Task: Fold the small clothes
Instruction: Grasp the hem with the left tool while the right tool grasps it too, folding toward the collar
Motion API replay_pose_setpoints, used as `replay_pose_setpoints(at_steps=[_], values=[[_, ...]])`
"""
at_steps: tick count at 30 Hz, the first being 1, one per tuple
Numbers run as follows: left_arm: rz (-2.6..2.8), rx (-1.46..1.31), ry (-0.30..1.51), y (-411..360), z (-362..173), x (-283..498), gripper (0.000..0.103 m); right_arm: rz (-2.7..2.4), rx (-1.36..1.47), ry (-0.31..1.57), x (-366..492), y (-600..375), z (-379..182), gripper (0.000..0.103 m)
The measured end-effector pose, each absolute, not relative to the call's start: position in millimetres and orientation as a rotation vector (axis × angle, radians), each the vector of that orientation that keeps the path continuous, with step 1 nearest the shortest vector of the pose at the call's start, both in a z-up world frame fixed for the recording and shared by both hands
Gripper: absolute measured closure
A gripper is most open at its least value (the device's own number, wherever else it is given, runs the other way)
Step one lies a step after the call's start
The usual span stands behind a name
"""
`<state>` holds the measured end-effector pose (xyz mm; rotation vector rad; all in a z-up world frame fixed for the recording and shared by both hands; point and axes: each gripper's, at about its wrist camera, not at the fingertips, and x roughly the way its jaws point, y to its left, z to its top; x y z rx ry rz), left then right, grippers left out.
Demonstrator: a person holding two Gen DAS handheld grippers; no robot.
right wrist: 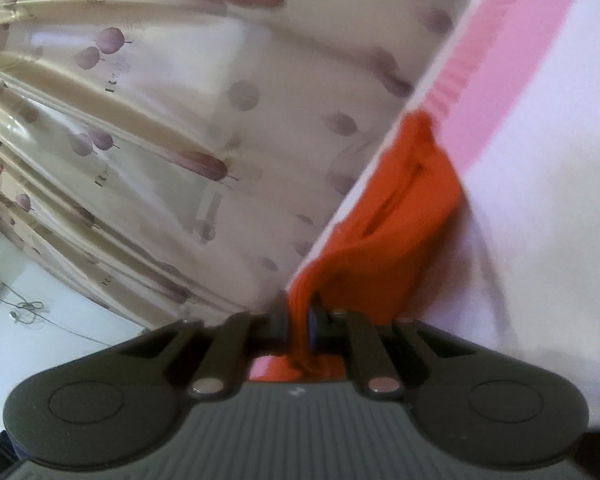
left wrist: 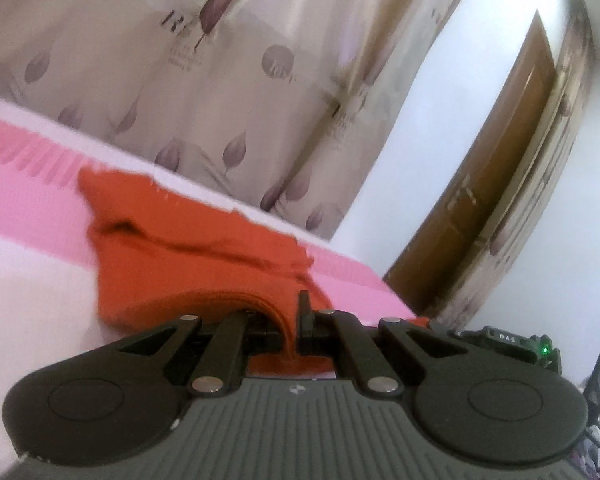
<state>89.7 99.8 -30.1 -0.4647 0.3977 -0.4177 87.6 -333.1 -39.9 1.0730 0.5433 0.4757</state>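
1. Our left gripper (left wrist: 290, 330) was clamped on a bunched edge of the orange garment (left wrist: 204, 256), the fabric pinched between its closed fingers.
2. Our right gripper (right wrist: 299, 322) was likewise closed on another gathered edge of the same garment (right wrist: 404, 216), the cloth running straight into its jaws.
3. From both grips the garment stretched away across the white cloth with a pink band (left wrist: 32, 208), its far end lying on that band near the surface's edge.
4. Beyond that edge we saw a pale curtain with a purple leaf print (left wrist: 204, 92).
5. A brown wooden door (left wrist: 496, 176) stood to the right of the curtain in the left wrist view.
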Motion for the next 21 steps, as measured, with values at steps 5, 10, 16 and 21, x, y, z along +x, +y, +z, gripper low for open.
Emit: replay_pose_setpoints(at_steps=[5,10,16,21], values=[[-0.395,-0.484,0.356,104.4,-16.5,122.3,0.1,0.486,1.053,0.518,120.7,-337.7,-29.0,0.094],[-0.364,-0.491,0.351,105.6,-13.5,161.8,0.1,0.485,1.028,0.511,163.1,-342.1,-24.3,0.094],[-0.292,-0.511,0.36,111.3,-20.6,217.0,0.1,0.481,0.999,0.528,219.0,-339.2,-26.6,0.094],[-0.233,-0.54,0.394,120.1,-36.5,261.1,0.1,0.464,0.996,0.554,270.2,-335.8,-37.9,0.094]])
